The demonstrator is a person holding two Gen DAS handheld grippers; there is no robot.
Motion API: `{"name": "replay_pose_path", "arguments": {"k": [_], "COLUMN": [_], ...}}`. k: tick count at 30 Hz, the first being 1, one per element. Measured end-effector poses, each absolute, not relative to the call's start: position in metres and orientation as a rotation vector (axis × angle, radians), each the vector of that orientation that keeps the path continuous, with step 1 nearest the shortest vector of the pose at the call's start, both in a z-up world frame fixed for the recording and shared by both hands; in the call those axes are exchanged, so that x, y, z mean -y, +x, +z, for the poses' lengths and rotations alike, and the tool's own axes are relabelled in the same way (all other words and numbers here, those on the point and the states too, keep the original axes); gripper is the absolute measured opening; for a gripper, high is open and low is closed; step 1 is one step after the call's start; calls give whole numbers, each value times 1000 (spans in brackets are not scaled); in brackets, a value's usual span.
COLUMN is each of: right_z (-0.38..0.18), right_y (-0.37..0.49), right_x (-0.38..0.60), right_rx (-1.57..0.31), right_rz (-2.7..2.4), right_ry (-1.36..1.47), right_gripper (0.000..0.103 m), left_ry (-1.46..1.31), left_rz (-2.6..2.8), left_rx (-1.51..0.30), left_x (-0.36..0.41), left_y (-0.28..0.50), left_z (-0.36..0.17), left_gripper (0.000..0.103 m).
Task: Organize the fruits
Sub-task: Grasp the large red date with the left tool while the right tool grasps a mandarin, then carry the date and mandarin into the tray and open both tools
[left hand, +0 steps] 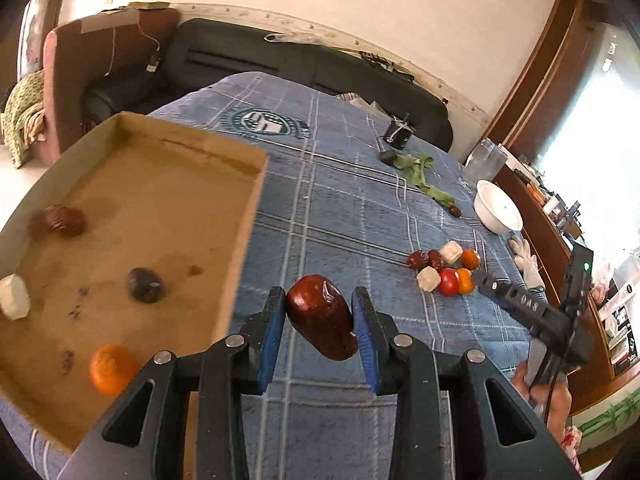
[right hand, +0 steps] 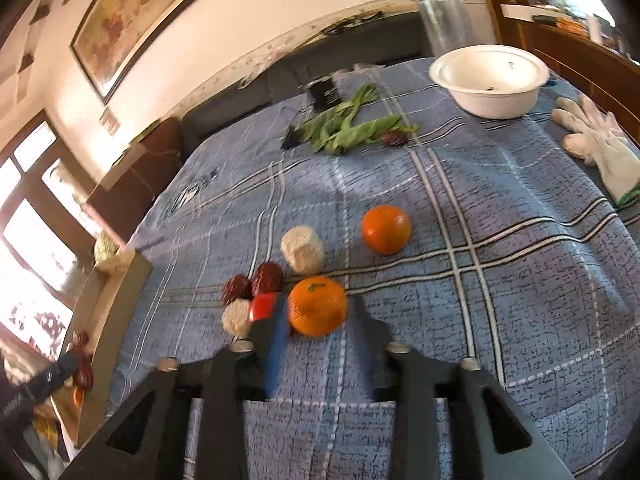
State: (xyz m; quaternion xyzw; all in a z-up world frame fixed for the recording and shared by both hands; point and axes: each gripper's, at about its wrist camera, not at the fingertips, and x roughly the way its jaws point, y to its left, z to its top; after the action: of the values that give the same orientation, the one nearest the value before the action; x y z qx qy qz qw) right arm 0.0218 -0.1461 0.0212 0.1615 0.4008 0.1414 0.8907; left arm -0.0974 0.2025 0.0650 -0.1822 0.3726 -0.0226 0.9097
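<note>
My left gripper [left hand: 319, 312] is shut on a dark red jujube [left hand: 320, 322], held above the blue checked cloth just right of the cardboard tray [left hand: 244, 240]. The tray holds an orange [left hand: 110, 369], a dark fruit [left hand: 145, 285], a red jujube [left hand: 64, 220] and a white piece [left hand: 14, 297]. My right gripper [right hand: 318, 316] is open, its fingers on either side of an orange [right hand: 317, 306]. Beside it lie a red tomato [right hand: 262, 306], two jujubes [right hand: 252, 282], two white pieces [right hand: 303, 249] and a second orange [right hand: 386, 229].
A white bowl [right hand: 490, 80] stands at the back right, with a white glove [right hand: 596, 144] beside it. Green leaves [right hand: 348, 128] and a small black object [left hand: 398, 136] lie at the far side. A dark sofa [left hand: 280, 60] lies beyond the table.
</note>
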Motion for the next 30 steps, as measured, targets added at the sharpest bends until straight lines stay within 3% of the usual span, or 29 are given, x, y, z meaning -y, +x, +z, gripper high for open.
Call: {"name": "replay_pose_path", "arguments": {"k": [2,6,7,8,20,30], "right_z": [22,14,15,16,52,81], "right_y": [25,31,31,31,-9,-48], "right_x": [144,132,131,131,98,-48], "right_rx": [-836,-880,-877,-881,-852,-851], "right_rz": [283,294,290,295,404,725], "right_ry": [330,277,267,266,230,49], "right_gripper": [51,51,48,33,33,33], "left_ry": [-373,-367,-365,-361,-417,-409], "left_rz": [-43,-37,-35,-33,76,209], "left_rx": [-760,-743,-740,-738,-730,-779], "left_x": [-205,-209,-210,-210,-260,-310], "left_y": [-103,-111,-113,-115,-133,-152], "left_z": [67,70,71,71,69,55], "left_gripper": [33,33,33,33,33,33]}}
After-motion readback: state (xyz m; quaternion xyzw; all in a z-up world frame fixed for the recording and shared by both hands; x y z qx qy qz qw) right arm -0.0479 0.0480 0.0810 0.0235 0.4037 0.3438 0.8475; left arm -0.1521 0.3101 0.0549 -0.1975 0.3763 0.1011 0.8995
